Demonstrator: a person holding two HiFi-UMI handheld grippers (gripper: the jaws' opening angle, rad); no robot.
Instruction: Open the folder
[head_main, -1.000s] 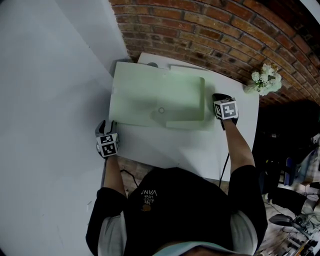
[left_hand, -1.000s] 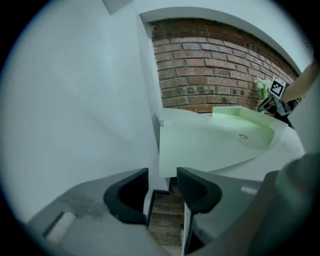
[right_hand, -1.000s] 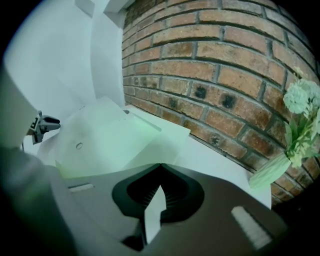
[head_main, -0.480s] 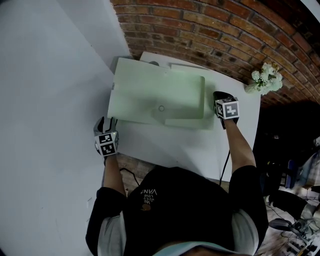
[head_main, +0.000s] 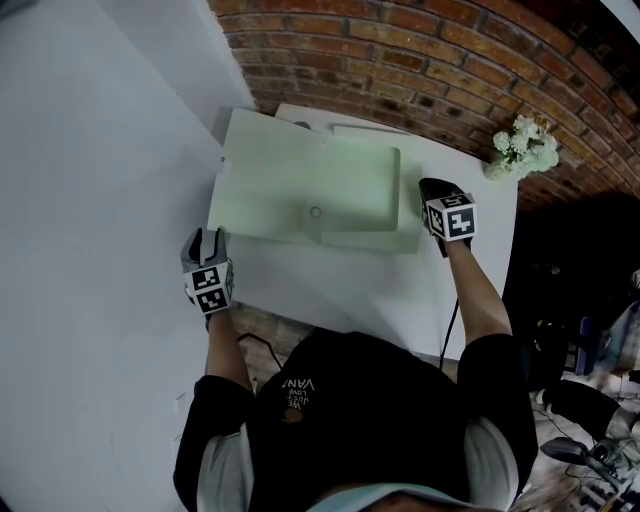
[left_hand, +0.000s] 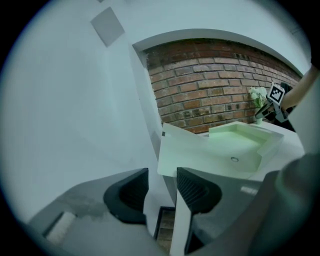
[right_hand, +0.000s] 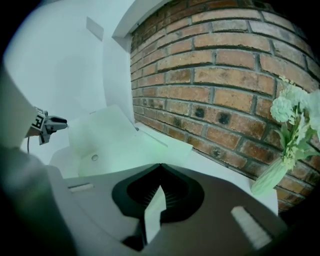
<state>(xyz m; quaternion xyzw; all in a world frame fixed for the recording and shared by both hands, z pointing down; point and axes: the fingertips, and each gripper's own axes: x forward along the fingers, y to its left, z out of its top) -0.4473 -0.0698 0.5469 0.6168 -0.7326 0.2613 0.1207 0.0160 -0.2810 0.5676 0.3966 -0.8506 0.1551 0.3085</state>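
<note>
A pale green folder (head_main: 300, 180) with a round snap (head_main: 315, 212) lies on the white table (head_main: 350, 290); its wide cover is raised off the table. My right gripper (head_main: 427, 190) is at the folder's right edge. In the right gripper view its jaws (right_hand: 157, 192) are shut on a thin pale edge of the folder (right_hand: 110, 140). My left gripper (head_main: 205, 240) hovers by the table's front left corner, just short of the cover's near left corner. Its jaws (left_hand: 162, 187) stand apart with nothing between the pads; the folder (left_hand: 215, 150) lies beyond them.
A brick wall (head_main: 420, 50) runs behind the table, and a white wall (head_main: 90, 200) stands close on the left. A small vase of white flowers (head_main: 525, 148) sits at the table's far right corner. Brick floor shows under the table's front edge.
Both grippers have risen, the left one more, and it has drifted slightly left. The right gripper keeps its hold on the folder's edge, and the cover stands a little higher.
</note>
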